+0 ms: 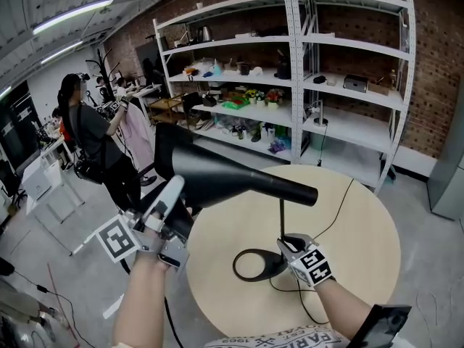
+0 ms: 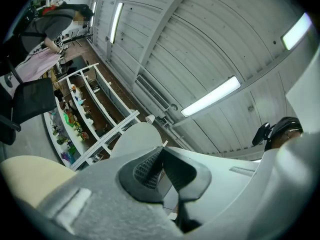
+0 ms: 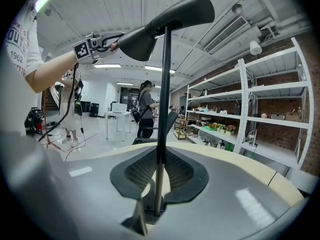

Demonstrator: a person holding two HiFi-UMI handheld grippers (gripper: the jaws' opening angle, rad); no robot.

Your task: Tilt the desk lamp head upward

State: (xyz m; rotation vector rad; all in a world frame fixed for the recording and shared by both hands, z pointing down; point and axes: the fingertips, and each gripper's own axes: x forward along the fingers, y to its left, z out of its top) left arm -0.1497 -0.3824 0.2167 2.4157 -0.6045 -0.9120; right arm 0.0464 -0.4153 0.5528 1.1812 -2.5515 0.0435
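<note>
Black stem (image 3: pixel 164 84) in right gripper (image 3: pixel 159 173)

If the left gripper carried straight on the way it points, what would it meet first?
Nothing nearby, it seems: beyond the left gripper lies open air, then the ceiling near a strip light.

Left tool (image 1: pixel 176 188) tips, lamp pole (image 1: pixel 281 220) top hidden behind lamp head (image 1: pixel 232 172).

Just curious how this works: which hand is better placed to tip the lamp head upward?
Left. The left gripper sits at the wide end of the lamp head; the right gripper clamps the pole.
</note>
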